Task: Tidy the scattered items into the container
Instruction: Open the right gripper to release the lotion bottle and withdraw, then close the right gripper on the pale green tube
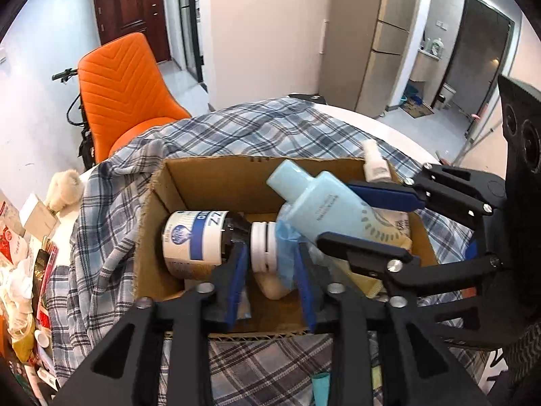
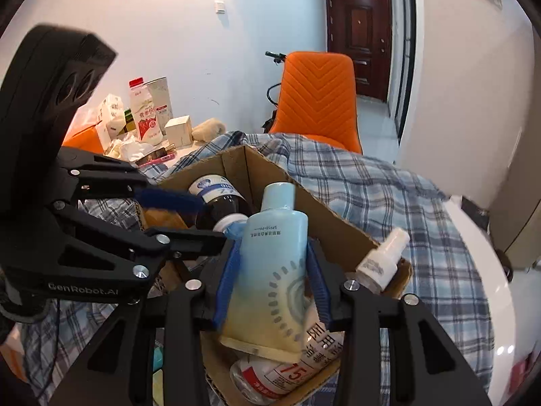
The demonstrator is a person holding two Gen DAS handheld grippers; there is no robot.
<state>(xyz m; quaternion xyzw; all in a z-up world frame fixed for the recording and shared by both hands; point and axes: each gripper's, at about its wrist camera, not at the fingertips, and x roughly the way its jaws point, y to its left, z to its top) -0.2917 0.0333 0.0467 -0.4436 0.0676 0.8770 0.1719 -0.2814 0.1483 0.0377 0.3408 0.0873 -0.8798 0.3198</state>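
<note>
While right claw (image 2: 270, 270) clamps the pale blue bottle (image 2: 270, 264) over the cardboard box (image 1: 233, 182), left claw (image 1: 268, 270) stands part open, pads straddling but clear of the brown bottle's (image 1: 203, 237) white cap, which lies in the box. Small spray bottle (image 2: 382, 257) leans on box's corner. Box sits on plaid cloth (image 2: 389, 189) on the tabletop (image 2: 473, 311).

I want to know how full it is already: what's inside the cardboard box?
Inside the cardboard box: a brown bottle on its side, a red-labelled bottle, and a light blue bottle in the right gripper. The bottles hide most of the floor.
</note>
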